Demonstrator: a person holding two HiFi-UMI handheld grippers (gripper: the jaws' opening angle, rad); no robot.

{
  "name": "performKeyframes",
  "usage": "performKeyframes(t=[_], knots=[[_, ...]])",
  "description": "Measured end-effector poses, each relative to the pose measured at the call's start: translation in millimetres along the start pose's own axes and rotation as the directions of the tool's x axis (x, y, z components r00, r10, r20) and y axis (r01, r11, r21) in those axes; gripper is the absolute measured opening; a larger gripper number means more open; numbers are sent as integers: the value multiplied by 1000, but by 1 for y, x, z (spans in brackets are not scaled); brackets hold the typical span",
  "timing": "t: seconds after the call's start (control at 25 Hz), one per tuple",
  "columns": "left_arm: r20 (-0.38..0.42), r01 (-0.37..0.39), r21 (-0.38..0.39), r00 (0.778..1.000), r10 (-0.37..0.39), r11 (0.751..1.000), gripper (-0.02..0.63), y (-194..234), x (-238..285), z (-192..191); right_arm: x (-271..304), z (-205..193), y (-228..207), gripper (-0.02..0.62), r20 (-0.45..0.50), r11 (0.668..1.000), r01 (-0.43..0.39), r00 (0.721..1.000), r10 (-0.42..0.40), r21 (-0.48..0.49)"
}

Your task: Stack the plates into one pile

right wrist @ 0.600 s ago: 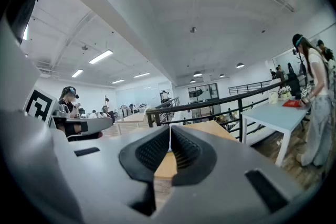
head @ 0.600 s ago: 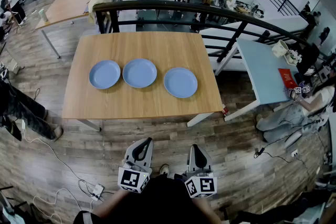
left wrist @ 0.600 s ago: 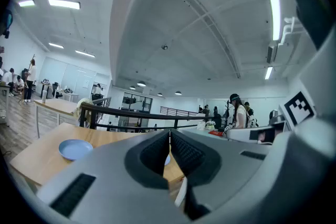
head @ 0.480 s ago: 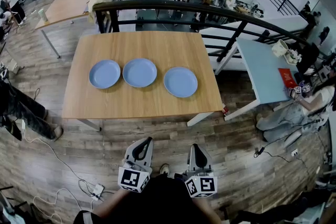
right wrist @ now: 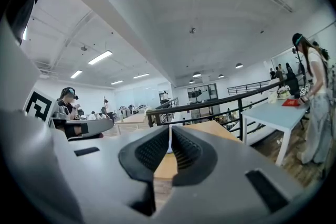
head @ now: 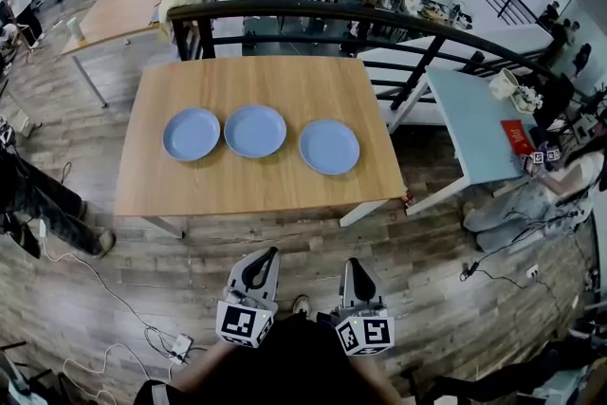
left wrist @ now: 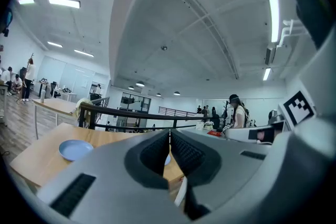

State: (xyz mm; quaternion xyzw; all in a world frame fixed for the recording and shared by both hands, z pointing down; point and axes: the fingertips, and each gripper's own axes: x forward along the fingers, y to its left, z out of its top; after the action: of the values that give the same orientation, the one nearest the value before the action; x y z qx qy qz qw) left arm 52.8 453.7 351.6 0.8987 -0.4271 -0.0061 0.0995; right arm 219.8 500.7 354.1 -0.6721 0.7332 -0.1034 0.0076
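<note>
Three blue plates lie in a row on the wooden table [head: 266, 190]: the left plate [head: 191, 134], the middle plate [head: 254, 130] and the right plate [head: 329, 147], each apart from the others. Both grippers are held low in front of the person, over the floor and well short of the table's near edge. The left gripper [head: 267, 254] is shut with nothing in it. The right gripper [head: 352, 263] is also shut and empty. In the left gripper view the jaws [left wrist: 169, 136] meet, with the left plate [left wrist: 75, 149] on the table beyond. The right gripper [right wrist: 170, 132] points at the table edge.
A black railing [head: 313, 14] runs behind the table. A light blue table [head: 474, 133] stands to the right, and another wooden table [head: 119, 9] at the far left. A person's legs [head: 43, 204] and cables [head: 123, 308] are on the floor to the left.
</note>
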Motion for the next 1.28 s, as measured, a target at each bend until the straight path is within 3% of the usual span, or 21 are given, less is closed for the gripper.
performKeyframes(t=[0.8,1.28], knots=[[-6,77,-1,997,-77,997,26,57,-23,-1,9,-10,51,35,22,993,117,993,-117,-3],[-24,63,-9,998,-63,998,26,62,9,-8,43,-16,37,35,11,996,86,996,-86,5]])
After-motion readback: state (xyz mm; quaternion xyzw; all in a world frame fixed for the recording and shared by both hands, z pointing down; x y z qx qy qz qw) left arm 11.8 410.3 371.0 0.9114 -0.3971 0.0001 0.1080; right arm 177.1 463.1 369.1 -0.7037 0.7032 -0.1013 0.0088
